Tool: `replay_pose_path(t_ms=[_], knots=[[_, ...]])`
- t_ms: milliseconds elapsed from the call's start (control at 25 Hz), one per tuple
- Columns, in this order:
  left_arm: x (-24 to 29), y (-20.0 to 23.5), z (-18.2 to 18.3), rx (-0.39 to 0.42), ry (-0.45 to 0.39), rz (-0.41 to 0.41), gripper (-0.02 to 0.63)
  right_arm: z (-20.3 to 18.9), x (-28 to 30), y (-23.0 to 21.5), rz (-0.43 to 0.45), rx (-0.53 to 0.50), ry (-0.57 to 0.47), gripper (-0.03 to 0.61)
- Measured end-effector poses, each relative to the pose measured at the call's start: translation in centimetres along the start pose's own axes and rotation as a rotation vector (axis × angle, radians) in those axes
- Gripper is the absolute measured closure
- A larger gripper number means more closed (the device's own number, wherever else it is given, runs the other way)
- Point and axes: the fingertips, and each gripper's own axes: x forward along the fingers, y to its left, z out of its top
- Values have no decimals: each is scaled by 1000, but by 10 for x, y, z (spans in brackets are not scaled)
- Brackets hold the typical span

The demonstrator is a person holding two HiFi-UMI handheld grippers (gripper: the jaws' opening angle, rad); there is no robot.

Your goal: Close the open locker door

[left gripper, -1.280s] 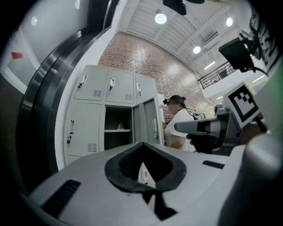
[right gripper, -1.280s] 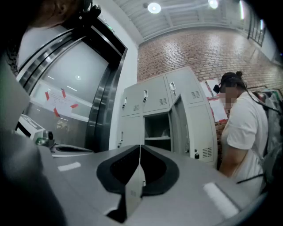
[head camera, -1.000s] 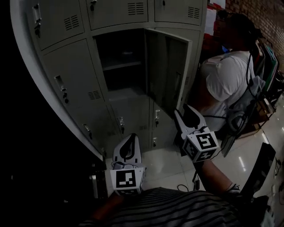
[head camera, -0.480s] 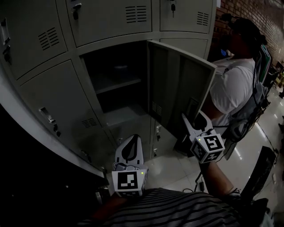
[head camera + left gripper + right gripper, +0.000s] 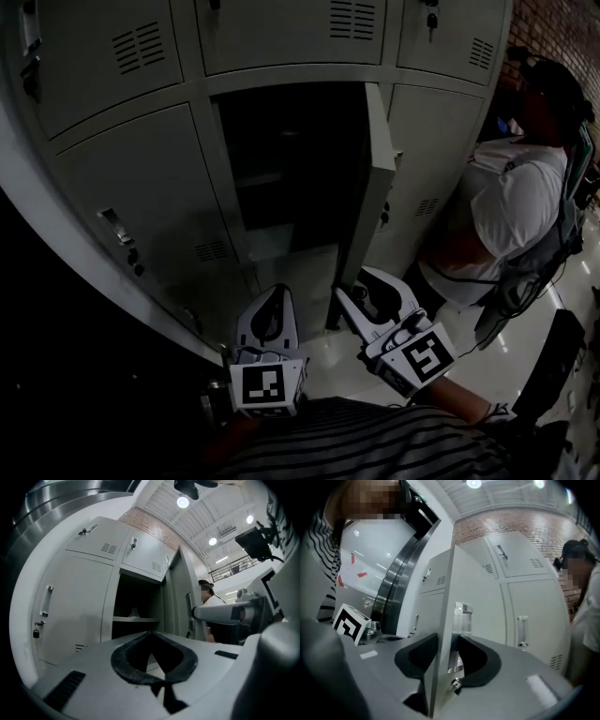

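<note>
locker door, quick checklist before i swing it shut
1. Locker door edge sits between the right gripper jaws: ok.
2. Grip firm: not ok; the jaws are closing and a gap shows on the handle side.
3. Nothing sticks out of the compartment opening: ok, as far as the dark interior shows.
4. Left gripper shut and empty, low in front of the opening; clear of the swing: cannot tell.
5. Person stands on the door's outer side: ok.
</note>
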Motion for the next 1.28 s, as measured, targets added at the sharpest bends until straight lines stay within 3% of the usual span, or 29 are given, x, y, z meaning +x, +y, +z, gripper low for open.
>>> replay_pose_path(t_ms=[280, 680, 840, 1080, 1200, 1280], knots=[[2, 79, -9, -1, 23, 87, 609, -8, 102, 34, 70, -13, 7, 457], [28, 151, -18, -14, 34, 142, 609, -17, 218, 12, 21, -51, 2, 470], [33, 164, -21, -20, 40, 160, 609, -16, 234, 1, -8, -55, -6, 509], [37, 160, -22, -9, 46, 151, 609, -16, 235, 2, 4, -36, -17, 514], [38, 150, -20, -10, 48, 138, 609, -10, 225, 4, 22, -24, -20, 423], [35, 141, -18, -11, 48, 131, 609, -5, 210, 5, 19, -23, -31, 416]])
